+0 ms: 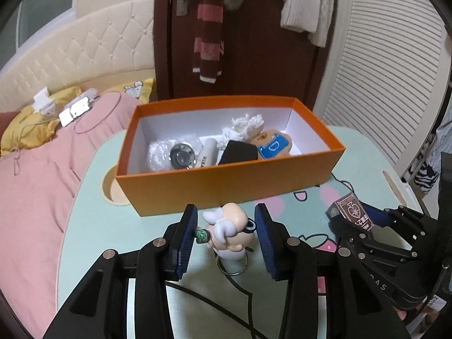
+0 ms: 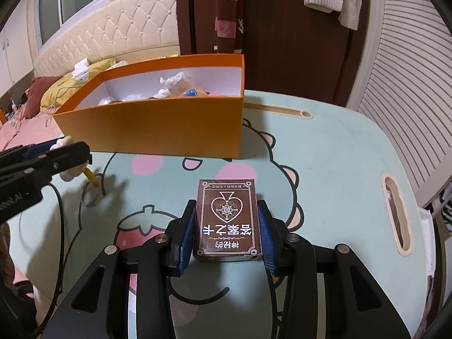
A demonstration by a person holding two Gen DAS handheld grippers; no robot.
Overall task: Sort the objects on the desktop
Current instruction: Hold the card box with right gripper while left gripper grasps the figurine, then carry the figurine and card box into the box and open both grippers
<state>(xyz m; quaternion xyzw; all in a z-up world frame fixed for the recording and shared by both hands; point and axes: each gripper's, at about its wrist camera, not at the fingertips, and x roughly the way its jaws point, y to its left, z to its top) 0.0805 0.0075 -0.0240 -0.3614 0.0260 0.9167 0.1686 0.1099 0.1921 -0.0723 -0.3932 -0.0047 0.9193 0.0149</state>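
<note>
Pickup step. Left gripper point(image 1: 226, 226) spread around keychain figure point(image 1: 227, 233), pads not touching, near table's point(image 2: 339, 155) front edge. Right gripper point(image 2: 227, 226) clamped on card box point(image 2: 227, 220). Next: closing, lifting into orange box point(image 1: 226, 186).

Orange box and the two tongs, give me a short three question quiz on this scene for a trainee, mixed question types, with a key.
1. True or false: the right tongs are closed on the brown card box.
2. Multiple choice: the figurine keychain between the pads of the left tongs is
A) inside the orange box
B) on the table in front of the orange box
C) on the bed
3. Fill in: the left tongs' pads are spread wide, so they are ____.

Key
1. true
2. B
3. open
</note>
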